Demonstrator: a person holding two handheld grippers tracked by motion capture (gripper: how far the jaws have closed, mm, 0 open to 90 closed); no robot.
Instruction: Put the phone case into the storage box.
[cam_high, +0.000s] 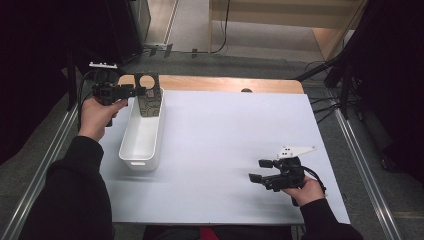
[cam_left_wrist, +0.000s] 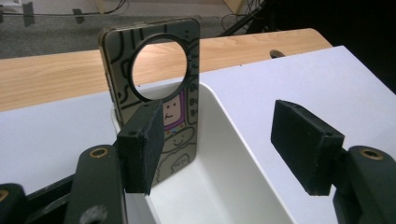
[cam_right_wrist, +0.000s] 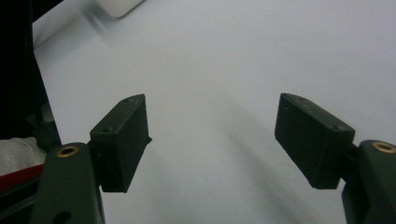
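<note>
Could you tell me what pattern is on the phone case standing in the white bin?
Olive-brown phone case with black-outlined cartoon doodles, clearest in the left gripper view.

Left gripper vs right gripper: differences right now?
The left gripper is raised at the far end of the white bin, beside the upright phone case; the right gripper sits low over bare table, near nothing. Both have jaws open and empty.

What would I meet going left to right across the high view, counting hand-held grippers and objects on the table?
Left hand-held gripper → phone case standing in the far end of the white bin → right hand-held gripper.
</note>
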